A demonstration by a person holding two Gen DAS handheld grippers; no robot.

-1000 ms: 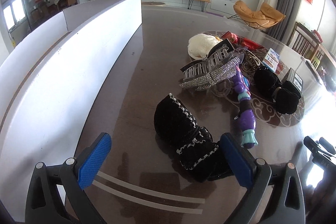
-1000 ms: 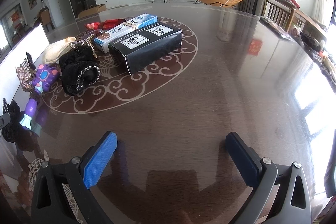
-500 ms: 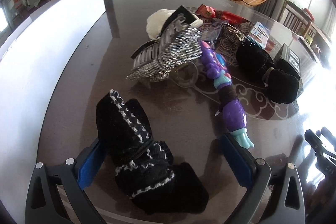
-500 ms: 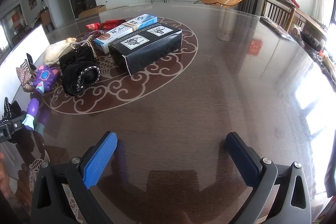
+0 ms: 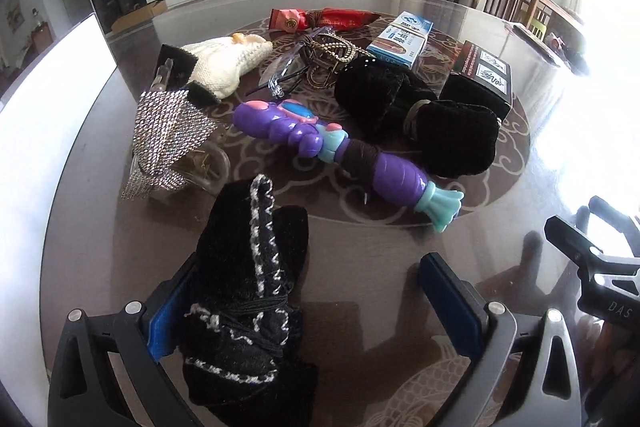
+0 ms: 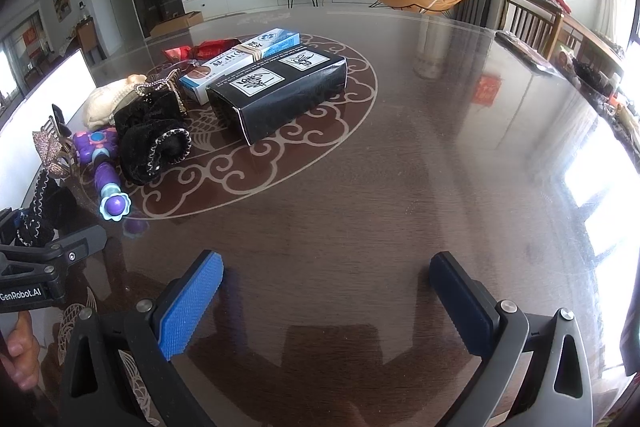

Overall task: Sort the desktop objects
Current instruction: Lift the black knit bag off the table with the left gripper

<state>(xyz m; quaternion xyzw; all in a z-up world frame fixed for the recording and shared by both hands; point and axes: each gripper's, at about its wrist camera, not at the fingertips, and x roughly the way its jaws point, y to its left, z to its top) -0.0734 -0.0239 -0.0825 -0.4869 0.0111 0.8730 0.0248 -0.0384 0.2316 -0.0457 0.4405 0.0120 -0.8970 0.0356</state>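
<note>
"GenRobot.AI" on wide-open left gripper (image 5: 316, 295) around black scrunchie (image 5: 244, 291); right gripper (image 6: 326, 301) agape

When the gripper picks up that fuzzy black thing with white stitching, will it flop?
Probably. The black velvet scrunchie looks soft and bunched, so it should squash and droop. It seems light, and its fuzzy cloth is unlikely to slip from the blue fingers.
</note>
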